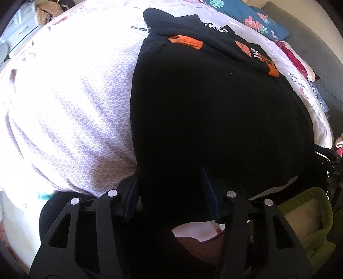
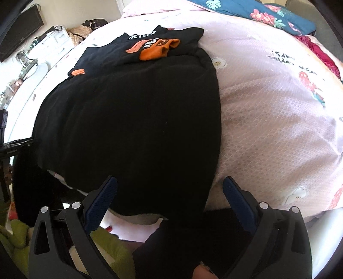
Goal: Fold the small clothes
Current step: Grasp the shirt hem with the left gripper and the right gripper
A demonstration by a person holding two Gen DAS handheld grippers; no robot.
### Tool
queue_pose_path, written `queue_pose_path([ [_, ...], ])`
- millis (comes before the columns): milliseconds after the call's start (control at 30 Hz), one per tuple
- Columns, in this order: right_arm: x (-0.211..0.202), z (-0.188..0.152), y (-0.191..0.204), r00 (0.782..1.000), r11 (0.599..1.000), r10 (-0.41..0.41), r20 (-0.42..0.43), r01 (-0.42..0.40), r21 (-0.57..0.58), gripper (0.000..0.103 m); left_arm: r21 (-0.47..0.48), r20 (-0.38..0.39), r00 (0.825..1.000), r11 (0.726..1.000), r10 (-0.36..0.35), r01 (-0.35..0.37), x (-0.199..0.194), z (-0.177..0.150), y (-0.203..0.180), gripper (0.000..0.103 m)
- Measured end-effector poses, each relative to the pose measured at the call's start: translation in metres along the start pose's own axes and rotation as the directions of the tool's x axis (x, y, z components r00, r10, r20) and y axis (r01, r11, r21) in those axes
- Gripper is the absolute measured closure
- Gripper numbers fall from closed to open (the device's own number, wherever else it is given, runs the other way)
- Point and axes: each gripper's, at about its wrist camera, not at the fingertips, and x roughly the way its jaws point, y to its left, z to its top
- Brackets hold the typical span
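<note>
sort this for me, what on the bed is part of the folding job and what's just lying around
Part of the job:
- black garment
- left tool
- right tool

Just lying about:
- floral pillow
- green bag
- woven basket

You have a black garment (image 2: 133, 120) spread flat on the pale pink bedspread (image 2: 278, 120), its near hem hanging over the bed's edge. At its far end you see orange cuffs (image 2: 158, 51), orange patches and white lettering.
</note>
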Motion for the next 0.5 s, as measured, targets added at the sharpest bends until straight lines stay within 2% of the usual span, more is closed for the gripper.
queue_pose_path([
  [67, 0.001, -0.001, -0.001, 1.000, 1.000, 0.015, -0.004, -0.015, 0.003, 0.018, 0.001, 0.000, 1.000, 1.000, 0.003, -0.003, -0.001, 0.000, 0.000, 0.061],
  [100, 0.002, -0.001, -0.001, 1.000, 1.000, 0.017, -0.011, -0.017, 0.001, 0.019, 0.000, 0.000, 1.000, 1.000, 0.004, -0.004, -0.001, 0.000, -0.001, 0.062],
  [300, 0.004, -0.005, -0.001, 0.999, 0.999, 0.024, -0.025, -0.025, -0.033, 0.038, -0.011, -0.002, 1.000, 1.000, 0.004, -0.004, -0.005, -0.001, 0.002, 0.068],
  [400, 0.002, -0.009, -0.003, 0.999, 0.999, 0.036, -0.028, -0.037, -0.035, 0.051, -0.015, -0.003, 1.000, 1.000, 0.005, -0.005, -0.007, -0.003, 0.003, 0.070],
  [433, 0.001, -0.011, -0.005, 0.999, 0.999, 0.035, -0.030, -0.036, -0.038, 0.058, -0.016, -0.004, 1.000, 1.000, 0.007, -0.007, -0.008, -0.004, 0.004, 0.071],
  [467, 0.000, -0.012, -0.005, 0.999, 0.999, 0.027, -0.033, -0.028, -0.045, 0.071, -0.017, -0.005, 1.000, 1.000, 0.010, -0.010, -0.008, -0.004, 0.004, 0.072],
  [500, 0.000, -0.014, -0.004, 0.999, 0.998, 0.003, -0.041, -0.005, -0.058, 0.078, -0.018, -0.006, 1.000, 1.000, 0.012, -0.012, -0.008, -0.004, 0.003, 0.073],
])
